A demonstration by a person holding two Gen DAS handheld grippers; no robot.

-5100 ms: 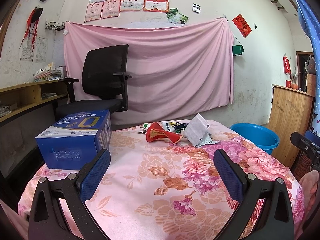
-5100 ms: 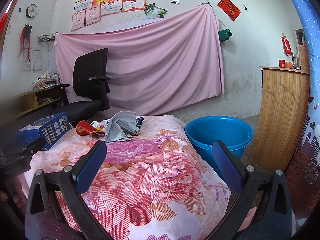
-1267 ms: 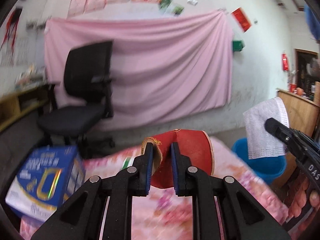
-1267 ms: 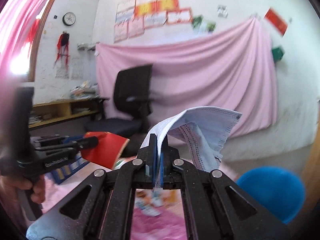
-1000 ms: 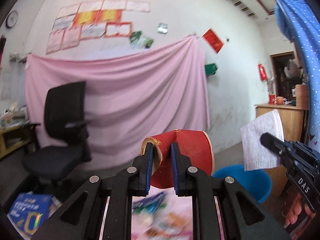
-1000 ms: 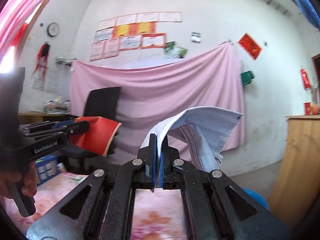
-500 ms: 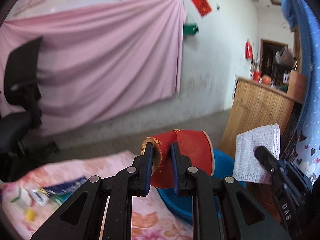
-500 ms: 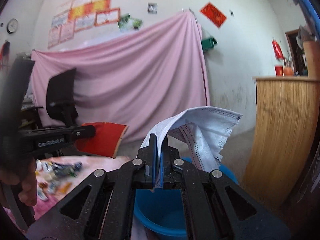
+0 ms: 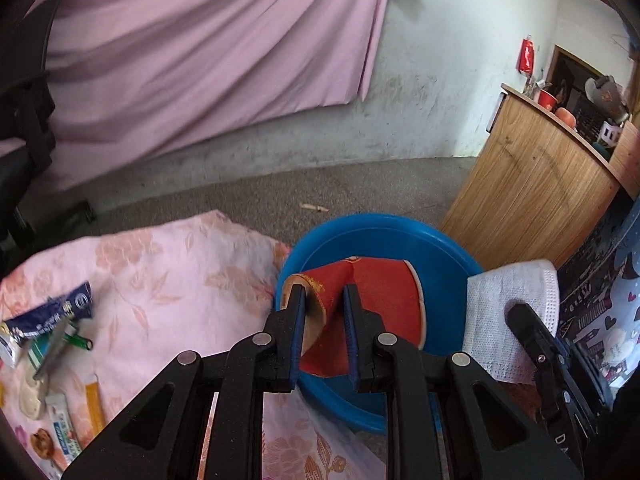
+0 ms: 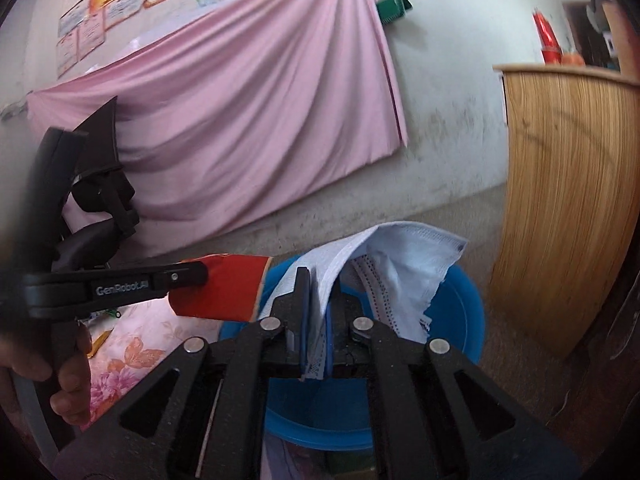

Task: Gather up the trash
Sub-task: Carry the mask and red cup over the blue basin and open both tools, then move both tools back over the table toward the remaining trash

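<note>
My left gripper [image 9: 322,300] is shut on a crumpled red wrapper [image 9: 380,296] and holds it above the blue basin [image 9: 384,236] on the floor. In the right wrist view the same red wrapper [image 10: 224,288] hangs at the basin's left rim. My right gripper [image 10: 318,284] is shut on a white face mask [image 10: 400,268], also held over the blue basin [image 10: 460,320]. The face mask [image 9: 508,312] shows at the right of the left wrist view. The basin's inside looks bare where it is not hidden.
Several small wrappers and tubes [image 9: 48,332] lie on the pink floral cloth [image 9: 168,272] at the left. A wooden cabinet [image 9: 536,188] stands just right of the basin. A black office chair [image 9: 20,120] is at the far left. A person's hand [image 10: 64,372] grips the left tool.
Both grippers have swung right and tilted down from the table towards the blue basin, each still holding its piece. The basin is now directly beneath them.
</note>
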